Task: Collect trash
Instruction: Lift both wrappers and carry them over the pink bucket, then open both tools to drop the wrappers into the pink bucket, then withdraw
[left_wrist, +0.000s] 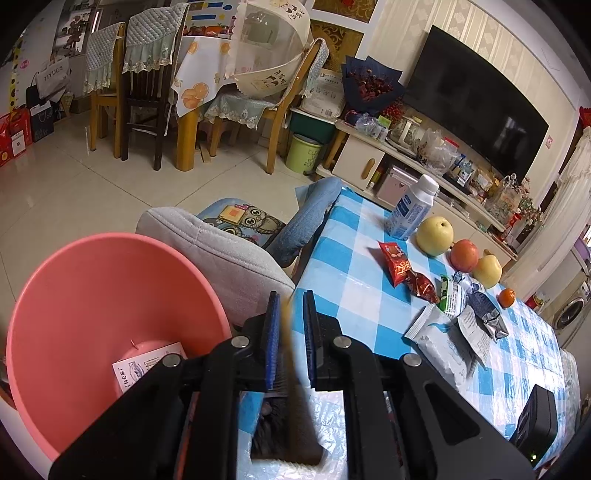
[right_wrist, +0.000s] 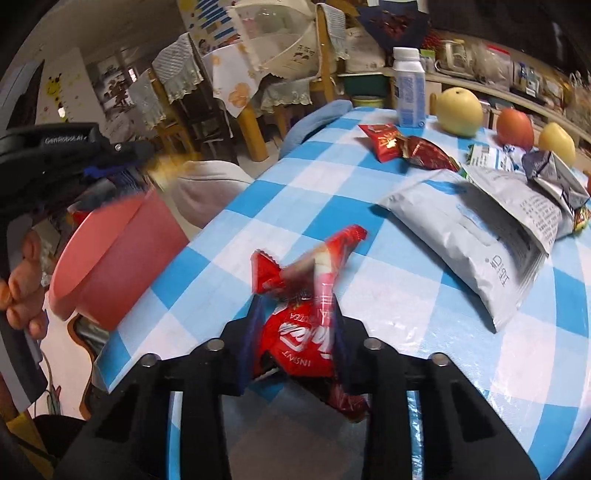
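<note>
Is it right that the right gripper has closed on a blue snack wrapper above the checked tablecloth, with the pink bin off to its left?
Not quite: the wrapper is red, not blue. The right wrist view shows the right gripper closed on a red snack wrapper above the checked tablecloth, with the pink bin off to its left.

1 pink bin (left_wrist: 92, 295), 1 bottle (left_wrist: 412, 210), 4 fruits (left_wrist: 436, 236), 3 red wrappers (right_wrist: 306, 321)

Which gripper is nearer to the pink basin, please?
Left. The left gripper sits right beside the pink basin at the table edge, shut on something yellowish and blurred. The right gripper is further over the checked table, shut on a red wrapper.
</note>
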